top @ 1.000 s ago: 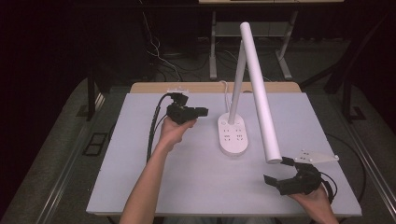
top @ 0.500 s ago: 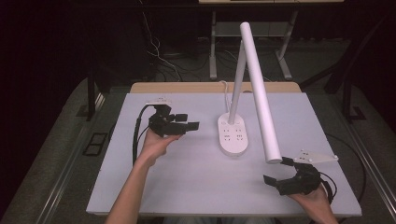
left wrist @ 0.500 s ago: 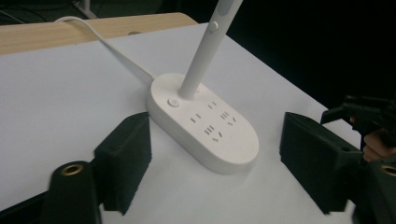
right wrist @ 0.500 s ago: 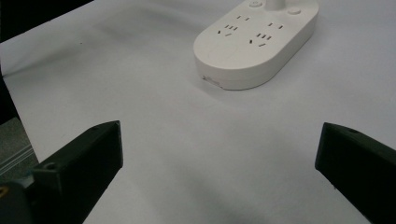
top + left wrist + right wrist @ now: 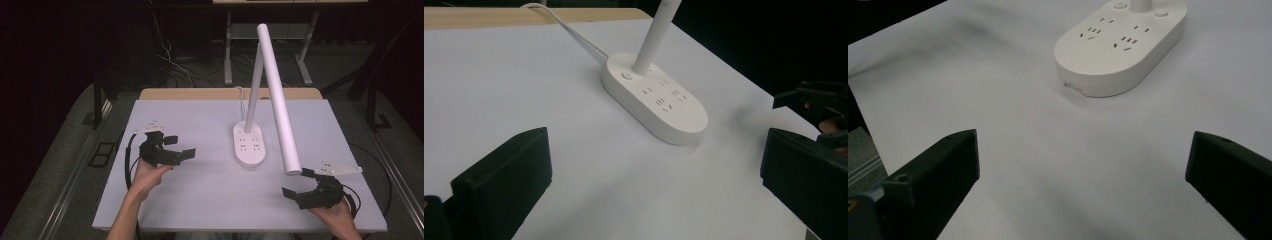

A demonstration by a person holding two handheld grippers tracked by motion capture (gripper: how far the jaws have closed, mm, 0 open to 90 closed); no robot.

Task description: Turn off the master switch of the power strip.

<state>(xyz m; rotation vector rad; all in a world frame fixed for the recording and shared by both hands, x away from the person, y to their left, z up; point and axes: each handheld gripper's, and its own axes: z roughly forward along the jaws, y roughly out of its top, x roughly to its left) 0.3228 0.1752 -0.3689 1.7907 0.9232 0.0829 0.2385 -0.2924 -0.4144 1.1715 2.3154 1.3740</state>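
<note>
We take the white desk lamp with an oval socket base (image 5: 249,145) as our landmark: it stands upright near the middle of the pale grey table top (image 5: 200,195), its long white tube head (image 5: 278,100) slanting down toward the person's right. Our left gripper (image 5: 181,148) hovers well to the left of that base, jaws spread wide and holding nothing. Our right gripper (image 5: 298,182) sits well apart in front of the base, just beside the tube's lower end, jaws likewise parted and empty.
</note>
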